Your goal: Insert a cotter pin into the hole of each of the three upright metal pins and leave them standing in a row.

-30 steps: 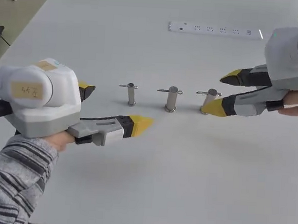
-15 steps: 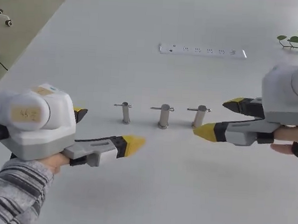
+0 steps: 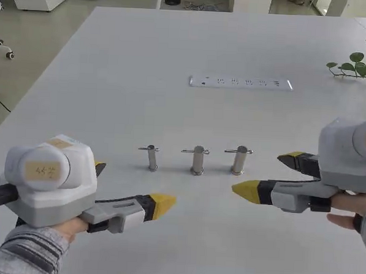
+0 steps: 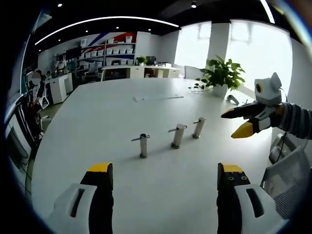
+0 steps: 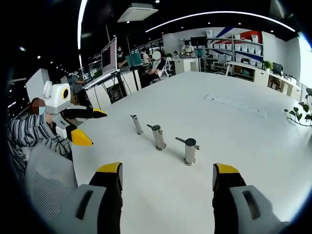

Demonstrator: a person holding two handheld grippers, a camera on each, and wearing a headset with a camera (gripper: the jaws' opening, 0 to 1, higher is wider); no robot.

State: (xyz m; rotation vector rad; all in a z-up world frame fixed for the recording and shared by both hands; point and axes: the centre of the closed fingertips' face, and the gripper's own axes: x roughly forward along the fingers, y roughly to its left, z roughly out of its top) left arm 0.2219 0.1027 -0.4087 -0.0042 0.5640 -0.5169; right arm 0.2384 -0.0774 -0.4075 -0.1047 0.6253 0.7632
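At 8 o'clock on the white table (image 3: 175, 57), left claw (image 3: 132, 185) spread wide, apart from the work. Centre: three metal pins (image 3: 197, 162) upright in a row, a cotter pin (image 3: 187, 151) through each. At 4 o'clock, right claw (image 3: 264, 174) spread likewise.

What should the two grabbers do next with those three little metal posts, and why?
Probably draw the left gripper and right gripper back: both are open and empty, and the three metal pins stand in a row, each apparently with a cotter pin through it.
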